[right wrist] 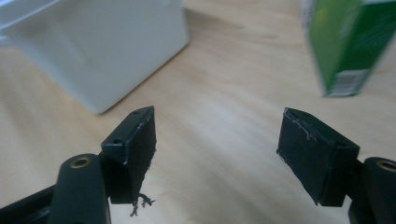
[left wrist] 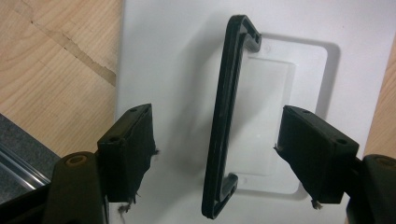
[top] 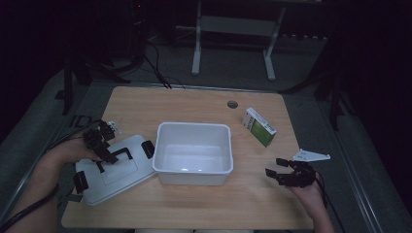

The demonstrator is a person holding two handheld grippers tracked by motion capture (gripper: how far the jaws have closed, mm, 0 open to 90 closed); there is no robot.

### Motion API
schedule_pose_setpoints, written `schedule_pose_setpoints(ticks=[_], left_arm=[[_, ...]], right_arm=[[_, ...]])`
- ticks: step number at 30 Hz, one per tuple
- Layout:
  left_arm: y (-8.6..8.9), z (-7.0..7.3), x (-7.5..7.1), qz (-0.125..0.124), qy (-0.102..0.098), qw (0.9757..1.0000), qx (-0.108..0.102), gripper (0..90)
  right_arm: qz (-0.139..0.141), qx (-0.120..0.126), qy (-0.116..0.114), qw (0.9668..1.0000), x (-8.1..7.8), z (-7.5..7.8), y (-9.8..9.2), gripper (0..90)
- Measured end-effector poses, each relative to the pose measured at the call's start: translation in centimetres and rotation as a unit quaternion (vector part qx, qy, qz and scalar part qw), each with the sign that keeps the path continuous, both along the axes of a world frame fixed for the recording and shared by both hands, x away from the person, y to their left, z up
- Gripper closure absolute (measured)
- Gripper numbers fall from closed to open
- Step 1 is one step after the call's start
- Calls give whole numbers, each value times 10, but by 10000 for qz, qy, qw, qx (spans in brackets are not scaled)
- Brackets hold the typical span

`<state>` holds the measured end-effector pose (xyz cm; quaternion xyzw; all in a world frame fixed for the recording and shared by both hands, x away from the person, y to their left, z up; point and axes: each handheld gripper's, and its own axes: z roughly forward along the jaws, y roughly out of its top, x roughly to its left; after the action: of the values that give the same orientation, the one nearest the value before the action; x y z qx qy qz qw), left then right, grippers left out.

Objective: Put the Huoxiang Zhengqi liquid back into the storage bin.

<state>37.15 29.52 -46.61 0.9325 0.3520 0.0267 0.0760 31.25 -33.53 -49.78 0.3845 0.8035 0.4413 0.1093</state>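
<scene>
- The lid [top: 114, 170] lies flat on the table [top: 204, 204], at its left front part, with one corner just beside the white tub [top: 193, 153]. Its black handle [left wrist: 224, 116] lies folded down over the recess in the lid.
- The left gripper [top: 103, 145] hangs over the lid. Its jaws stand apart on either side of the handle and touch neither the handle nor the lid: released, nothing held.
- The white tub stands open and empty near the middle of the table, touching or almost touching the lid.
- The green box [top: 260, 127] stands to the right of the tub, well apart from the lid.
- The right gripper [top: 282, 174] is held low over the right front part of the table. Its jaws stand apart with bare table between them, pointing toward the tub corner and the green box [right wrist: 348, 46].
- Risk, lid: the handle lies flat, so jaws closing from above are likely to slip off it or pinch one edge, tilting the lid.
- Risk, tub: a lid dragged sideways would push the light tub.
- Risk, green box: it stands on a narrow face, so an off-centre approach may tip it over.
</scene>
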Motion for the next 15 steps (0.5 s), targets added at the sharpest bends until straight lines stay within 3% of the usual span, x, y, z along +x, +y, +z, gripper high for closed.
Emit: schedule_pose_setpoints(ticks=[5,10,15], left_arm=[[2,-2,-1,-3,23,10000,-16,272],[3,-4,0,43,88,9999,-45,272],[3,-4,0,31,117,9999,-28,272]], right_arm=[[-211,-270,-8,9994,27,16,-7,248],[-282,-561,34,9980,51,24,-6,271],[-373,-700,57,9968,72,30,-7,288]])
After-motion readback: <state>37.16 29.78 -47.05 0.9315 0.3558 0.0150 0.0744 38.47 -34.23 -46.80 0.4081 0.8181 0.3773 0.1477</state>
